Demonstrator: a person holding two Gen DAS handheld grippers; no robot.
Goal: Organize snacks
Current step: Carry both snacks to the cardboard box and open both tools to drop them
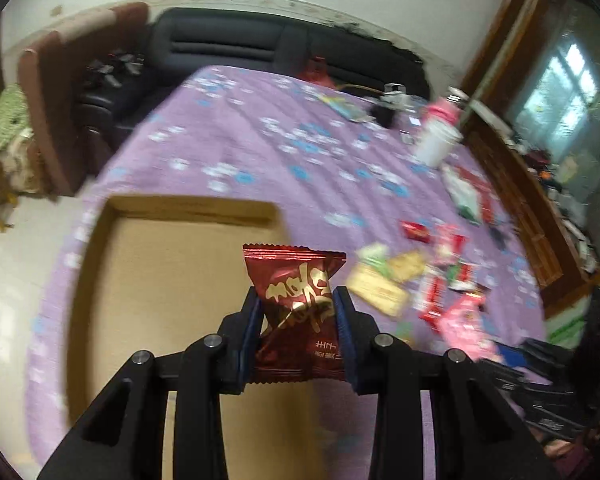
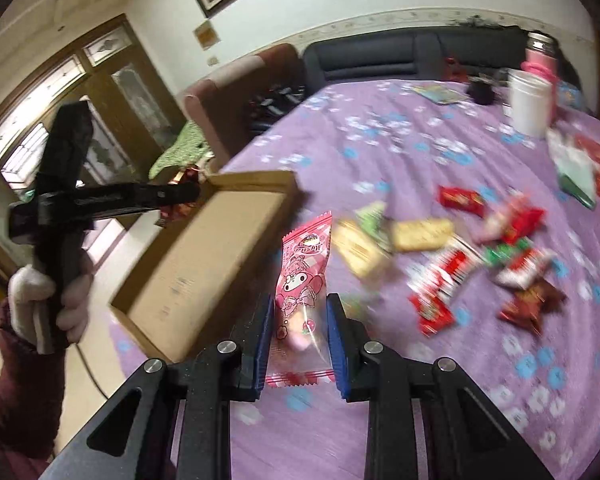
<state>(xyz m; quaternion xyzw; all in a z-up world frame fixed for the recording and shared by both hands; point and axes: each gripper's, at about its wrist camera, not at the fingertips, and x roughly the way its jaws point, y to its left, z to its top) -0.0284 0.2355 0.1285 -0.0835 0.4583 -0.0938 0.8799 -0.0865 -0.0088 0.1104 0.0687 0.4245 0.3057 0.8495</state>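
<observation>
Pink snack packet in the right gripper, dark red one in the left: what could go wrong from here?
1. The right gripper pinches the pink snack packet low down; the tall top could flop or slip out.
2. The left gripper squeezes the dark red snack packet hard enough to buckle it, so the contents may get crushed.
3. Both head toward one cardboard box, so the grippers could collide.

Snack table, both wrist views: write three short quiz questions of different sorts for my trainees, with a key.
1. True or false: the cardboard box already holds several snacks.
2. The left gripper holds: A) a dark red packet, B) a white cup, C) nothing.
3. Fill in: the right gripper grips a ___ packet.

Key: 1 false, what shows of its floor is bare; 2 A; 3 pink.
</observation>
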